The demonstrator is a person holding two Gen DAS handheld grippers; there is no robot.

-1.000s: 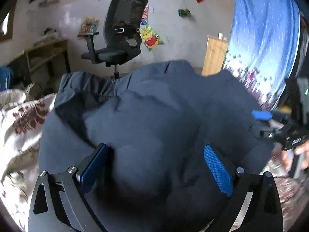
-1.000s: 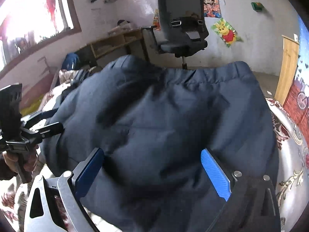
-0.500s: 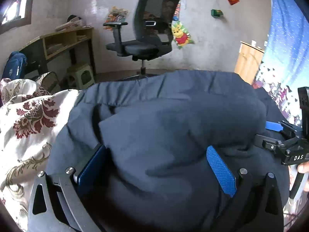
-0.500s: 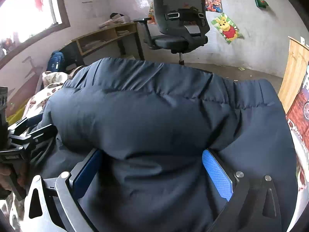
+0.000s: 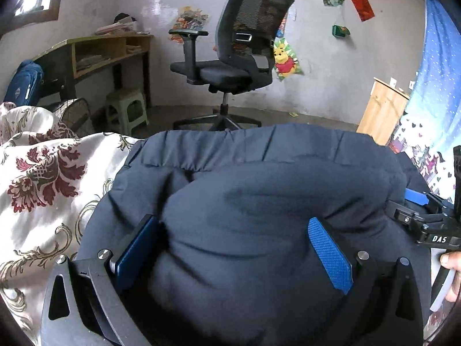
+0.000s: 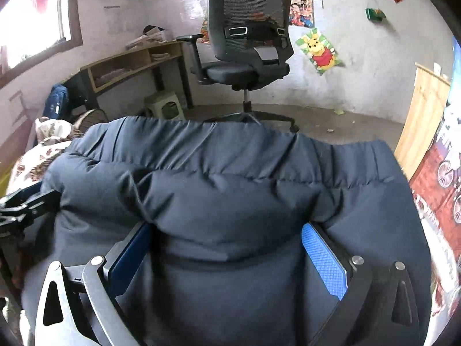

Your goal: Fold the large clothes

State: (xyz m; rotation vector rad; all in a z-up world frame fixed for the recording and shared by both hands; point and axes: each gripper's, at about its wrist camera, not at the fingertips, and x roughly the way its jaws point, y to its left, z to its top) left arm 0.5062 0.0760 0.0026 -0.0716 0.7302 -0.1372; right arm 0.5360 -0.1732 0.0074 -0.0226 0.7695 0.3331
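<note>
Between the blue pads of the left gripper (image 5: 236, 248) bulges a thick fold of the navy padded jacket (image 5: 259, 201); the fingers stand wide apart with the puffy cloth filling the whole gap and pressing against both pads, so they grip a bulky bunch of it. Beyond those fingertips the jacket's hem edge runs across, and past it stands a black office chair (image 5: 242, 52). Left of the left finger lies a floral bedspread (image 5: 43, 190) under the jacket. To the right of the right finger the other tool shows, with part of a hand (image 5: 451, 262) on its handle.

On the right gripper (image 6: 227, 248) the picture is much the same: fingers spread wide, the jacket (image 6: 230, 184) swelling between the pads and touching both, a stitched seam crossing just ahead of the fingertips. Left of its left finger the left gripper's black frame touches the jacket's edge.
</note>
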